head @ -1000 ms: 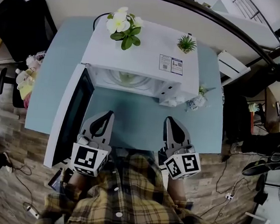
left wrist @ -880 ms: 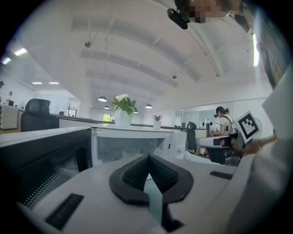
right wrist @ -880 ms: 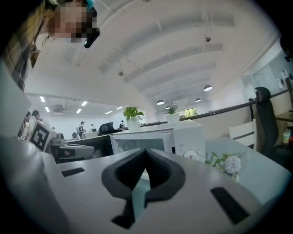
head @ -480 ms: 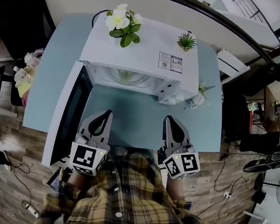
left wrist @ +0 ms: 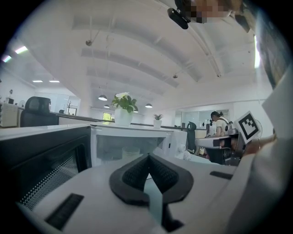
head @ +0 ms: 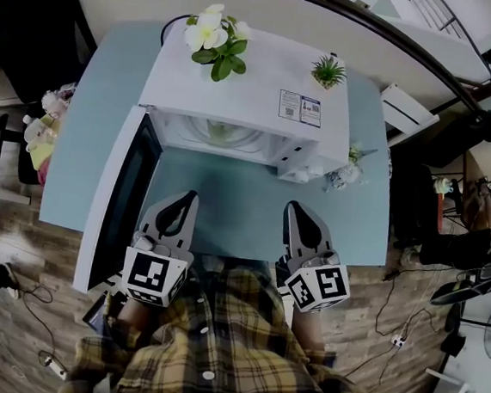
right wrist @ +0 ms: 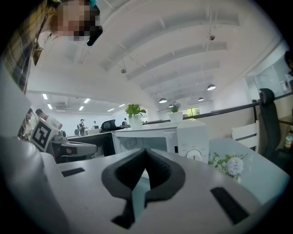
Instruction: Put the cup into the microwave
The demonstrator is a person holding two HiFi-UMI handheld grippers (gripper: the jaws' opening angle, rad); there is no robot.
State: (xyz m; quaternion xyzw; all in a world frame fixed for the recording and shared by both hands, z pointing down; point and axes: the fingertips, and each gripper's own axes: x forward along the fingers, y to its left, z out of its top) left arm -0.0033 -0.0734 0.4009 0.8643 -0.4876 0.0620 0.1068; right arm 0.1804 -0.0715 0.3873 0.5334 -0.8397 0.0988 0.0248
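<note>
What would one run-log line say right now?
microwave door: open | cup: inside microwave | left gripper: shut, empty | right gripper: shut, empty

Bright, even office light, heavy fisheye.
Ceiling lamps (left wrist: 102, 97) glowed overhead and shadows were soft; the white microwave (head: 247, 88) top was near washed out; both gripper views were blurred close to the lens and ringed in black.

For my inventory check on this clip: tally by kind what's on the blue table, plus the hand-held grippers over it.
Microwave: 1
Cup inside it: 1
Potted plants on top: 2, a white-flowered plant and a small green plant
Flower bunch beside the microwave: 1
Hand-held grippers: 2, left hand-held gripper and right hand-held gripper
Total: 7
</note>
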